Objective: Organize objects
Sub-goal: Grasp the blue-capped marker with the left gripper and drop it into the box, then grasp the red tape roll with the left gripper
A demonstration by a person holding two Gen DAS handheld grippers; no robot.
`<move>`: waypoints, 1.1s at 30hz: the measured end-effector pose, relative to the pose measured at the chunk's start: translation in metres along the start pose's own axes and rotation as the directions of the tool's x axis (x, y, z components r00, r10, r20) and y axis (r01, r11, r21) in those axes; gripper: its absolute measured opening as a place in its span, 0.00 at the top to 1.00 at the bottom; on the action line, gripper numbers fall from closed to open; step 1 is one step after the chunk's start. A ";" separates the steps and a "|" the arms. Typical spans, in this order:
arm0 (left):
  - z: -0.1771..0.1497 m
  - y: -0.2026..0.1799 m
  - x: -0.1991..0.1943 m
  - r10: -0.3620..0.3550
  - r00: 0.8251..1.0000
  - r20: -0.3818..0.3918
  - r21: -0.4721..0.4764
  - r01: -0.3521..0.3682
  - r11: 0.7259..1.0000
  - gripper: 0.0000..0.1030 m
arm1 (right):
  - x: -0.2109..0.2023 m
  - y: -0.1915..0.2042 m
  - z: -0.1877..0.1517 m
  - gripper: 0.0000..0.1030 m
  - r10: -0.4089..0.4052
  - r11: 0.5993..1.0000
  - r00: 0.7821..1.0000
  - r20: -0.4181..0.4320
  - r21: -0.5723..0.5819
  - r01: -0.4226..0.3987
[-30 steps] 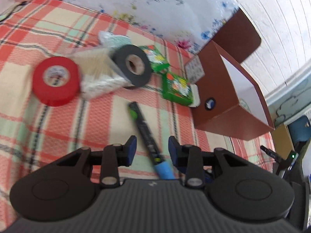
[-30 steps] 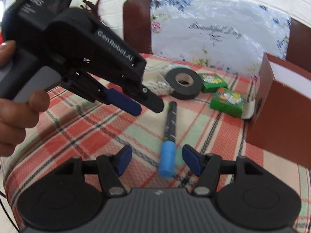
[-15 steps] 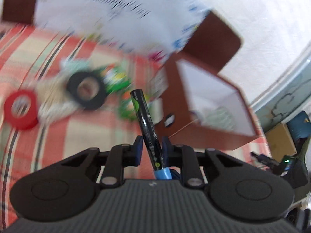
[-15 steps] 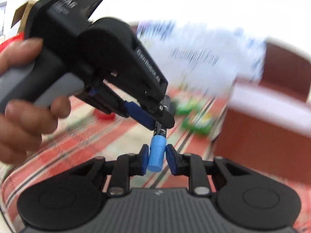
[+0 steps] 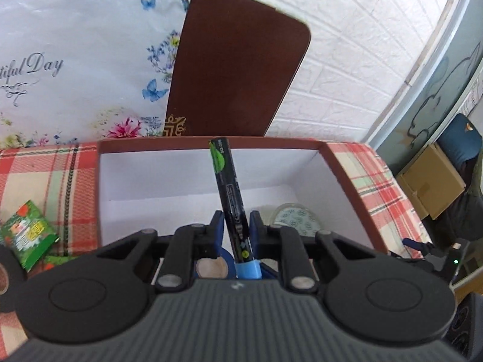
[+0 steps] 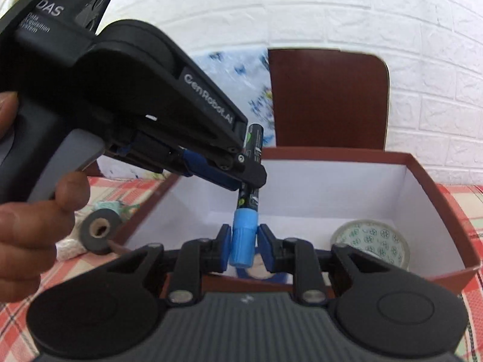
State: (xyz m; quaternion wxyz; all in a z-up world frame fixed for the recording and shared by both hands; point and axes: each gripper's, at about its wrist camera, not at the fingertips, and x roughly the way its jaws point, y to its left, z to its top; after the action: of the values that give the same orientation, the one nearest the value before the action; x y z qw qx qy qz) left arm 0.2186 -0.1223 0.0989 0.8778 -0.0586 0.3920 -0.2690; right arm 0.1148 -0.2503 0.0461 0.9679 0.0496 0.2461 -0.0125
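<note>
Both grippers pinched one marker above the open box, left gripper clamping its barrel, right gripper its blue cap, probably for dropping inside.

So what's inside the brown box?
In the box lies a patterned tape roll by the right wall, and part of a blue roll shows at the near wall. The grippers and the marker they hold hide the rest of the near floor.

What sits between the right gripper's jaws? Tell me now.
The marker's blue cap, clamped by the right gripper in the right wrist view; the left gripper grips the black barrel above it.
</note>
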 end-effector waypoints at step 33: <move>-0.119 0.071 -0.128 0.385 0.919 0.081 -0.019 -0.385 0.923 0.79 | -0.079 0.074 -0.052 0.58 0.046 0.996 0.999 0.027 0.075 -0.048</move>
State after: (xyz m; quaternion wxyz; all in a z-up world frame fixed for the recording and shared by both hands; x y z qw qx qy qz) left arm 0.0923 0.0171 0.0792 0.9291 0.0073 0.3591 -0.0880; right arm 0.0238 -0.1719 0.0450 0.9684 0.0917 0.2319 0.0002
